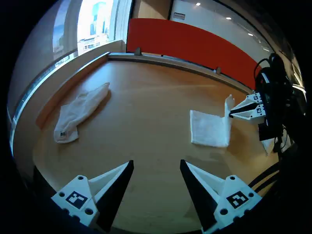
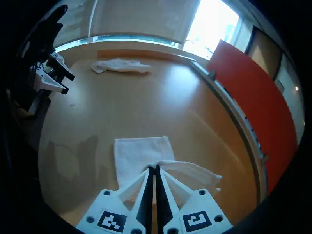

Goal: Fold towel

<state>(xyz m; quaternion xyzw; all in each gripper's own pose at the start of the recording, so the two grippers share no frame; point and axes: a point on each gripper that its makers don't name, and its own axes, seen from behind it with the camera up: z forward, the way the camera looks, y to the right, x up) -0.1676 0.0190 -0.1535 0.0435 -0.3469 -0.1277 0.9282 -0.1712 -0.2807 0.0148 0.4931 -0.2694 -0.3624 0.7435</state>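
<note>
Towel (image 2: pixel 136 156) lies on the wooden table (image 2: pixel 117 97), directly in front of my right gripper (image 2: pixel 155 168), with its flat part reaching away from the tips. This nearer gripper is closed, pinching the raised towel edge. My left gripper (image 1: pixel 156 163) hangs wide open, empty, well apart.

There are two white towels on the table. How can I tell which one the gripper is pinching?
Find the wooden table with the red panel along one edge. The pinched towel lies flat in a neat rectangle, one edge lifted by the right gripper; the other towel, near the window, is a long crumpled bundle.
</note>
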